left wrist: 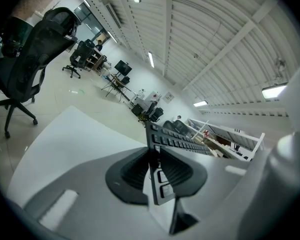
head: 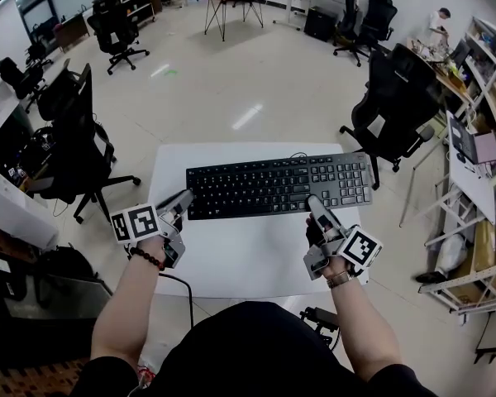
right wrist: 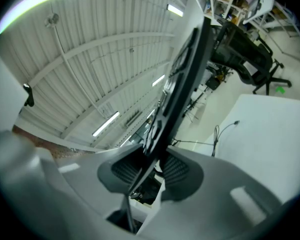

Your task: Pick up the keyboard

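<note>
A black full-size keyboard (head: 279,184) hangs above the white table (head: 240,259), held by its near edge at both ends. My left gripper (head: 184,203) is shut on the keyboard's left front corner; in the left gripper view the keyboard (left wrist: 182,141) runs away edge-on from between the ribbed pads (left wrist: 135,171). My right gripper (head: 314,207) is shut on the front edge near the right end; in the right gripper view the keyboard (right wrist: 182,79) stands steeply tilted between the pads (right wrist: 177,171). Its cable (right wrist: 225,130) trails over the table.
Black office chairs stand around: one at the left (head: 78,143), one at the right (head: 397,106). A shelf and desk (head: 471,164) line the right side. A black box (head: 25,300) sits on the floor at the near left.
</note>
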Tool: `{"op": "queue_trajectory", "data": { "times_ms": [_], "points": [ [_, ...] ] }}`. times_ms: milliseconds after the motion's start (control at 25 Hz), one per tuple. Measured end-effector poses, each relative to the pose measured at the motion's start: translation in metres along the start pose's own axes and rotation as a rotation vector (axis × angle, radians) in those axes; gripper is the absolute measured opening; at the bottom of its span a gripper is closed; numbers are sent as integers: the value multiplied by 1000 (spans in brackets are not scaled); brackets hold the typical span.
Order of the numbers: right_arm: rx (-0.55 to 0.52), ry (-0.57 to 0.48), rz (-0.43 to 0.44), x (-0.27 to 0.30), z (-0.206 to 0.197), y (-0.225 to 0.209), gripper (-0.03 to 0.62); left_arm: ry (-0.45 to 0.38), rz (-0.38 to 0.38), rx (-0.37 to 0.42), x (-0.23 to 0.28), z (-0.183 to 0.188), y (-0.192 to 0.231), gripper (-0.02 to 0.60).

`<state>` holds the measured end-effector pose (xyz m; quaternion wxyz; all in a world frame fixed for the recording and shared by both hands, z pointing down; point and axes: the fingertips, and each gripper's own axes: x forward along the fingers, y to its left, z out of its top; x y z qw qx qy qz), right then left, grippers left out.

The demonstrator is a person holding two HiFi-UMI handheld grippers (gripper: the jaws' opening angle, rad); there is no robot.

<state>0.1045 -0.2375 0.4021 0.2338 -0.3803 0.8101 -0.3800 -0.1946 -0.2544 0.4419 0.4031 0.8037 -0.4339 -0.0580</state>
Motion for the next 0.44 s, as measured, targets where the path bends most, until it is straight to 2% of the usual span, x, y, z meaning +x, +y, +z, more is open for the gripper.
{"op": "queue_trajectory", "data": {
  "times_ms": [440],
  "points": [
    [-5, 4, -4, 6, -8, 2, 104, -1, 2, -1, -4, 2, 10, 80]
  ]
}}
